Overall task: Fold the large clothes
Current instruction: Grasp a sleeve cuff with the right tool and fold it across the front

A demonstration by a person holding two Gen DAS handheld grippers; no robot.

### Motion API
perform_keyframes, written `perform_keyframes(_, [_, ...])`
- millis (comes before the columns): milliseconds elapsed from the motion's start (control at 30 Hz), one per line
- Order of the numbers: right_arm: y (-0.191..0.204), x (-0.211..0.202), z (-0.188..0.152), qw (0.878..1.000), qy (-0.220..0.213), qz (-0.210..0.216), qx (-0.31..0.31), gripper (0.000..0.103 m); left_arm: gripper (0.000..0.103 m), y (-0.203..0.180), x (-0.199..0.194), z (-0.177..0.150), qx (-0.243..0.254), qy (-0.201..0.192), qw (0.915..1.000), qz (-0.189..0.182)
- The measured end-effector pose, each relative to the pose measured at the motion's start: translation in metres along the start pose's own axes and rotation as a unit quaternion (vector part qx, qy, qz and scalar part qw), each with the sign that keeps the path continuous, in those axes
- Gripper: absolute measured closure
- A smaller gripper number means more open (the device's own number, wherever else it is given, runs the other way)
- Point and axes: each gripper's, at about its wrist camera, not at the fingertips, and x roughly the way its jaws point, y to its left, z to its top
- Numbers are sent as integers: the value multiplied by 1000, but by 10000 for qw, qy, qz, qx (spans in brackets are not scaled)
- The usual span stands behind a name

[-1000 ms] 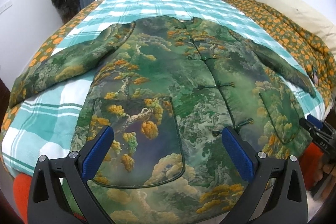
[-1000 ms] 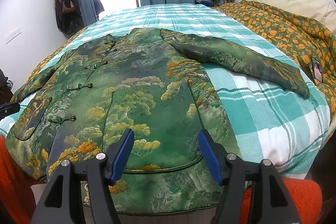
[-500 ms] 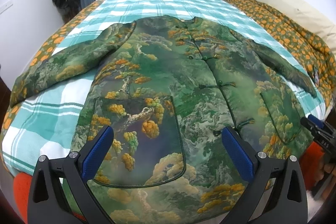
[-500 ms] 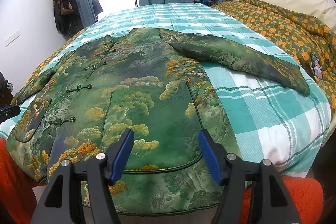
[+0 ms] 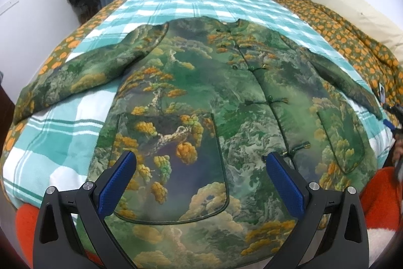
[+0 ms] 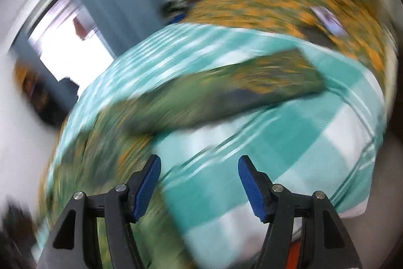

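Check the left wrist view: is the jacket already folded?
No, the jacket lies flat on the bed, both sleeves spread outward.

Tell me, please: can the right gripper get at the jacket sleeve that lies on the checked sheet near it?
Probably yes. The right gripper has its jaws open and empty, and the sleeve lies flat on the checked sheet ahead of it, with only bare sheet between. The view is blurred, so the gap is hard to judge.
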Motion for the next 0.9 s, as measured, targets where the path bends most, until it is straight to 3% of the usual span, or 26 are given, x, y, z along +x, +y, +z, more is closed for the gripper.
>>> perform_keyframes(233, [-81, 78, 46, 9858, 317, -181, 1639, 38, 1, -10, 9, 1, 160, 110, 9998, 48])
perform_keyframes(500, [-95, 99, 50, 9698, -67, -110, 2434, 39, 1, -8, 16, 0, 96, 224, 9996, 106])
perform_keyframes(533, [-94, 99, 52, 9700, -103, -121, 2425, 53, 1, -8, 16, -1, 98, 231, 9996, 105])
perform_keyframes(567, [-96, 98, 56, 9706, -103, -143, 2402, 75, 1, -8, 16, -1, 108, 230, 9996, 99])
perform_keyframes(667, [-90, 86, 67, 9760, -282, -171, 2153, 91, 1, -9, 14, -2, 143, 193, 9997, 92])
perform_keyframes(800, [-34, 51, 86, 9938, -632, -74, 915, 93, 1, -6, 11, -3, 89, 137, 9999, 46])
perform_keyframes(900, [30, 22, 87, 9961, -837, 167, -204, 93, 1, -6, 10, -2, 59, 120, 9999, -22])
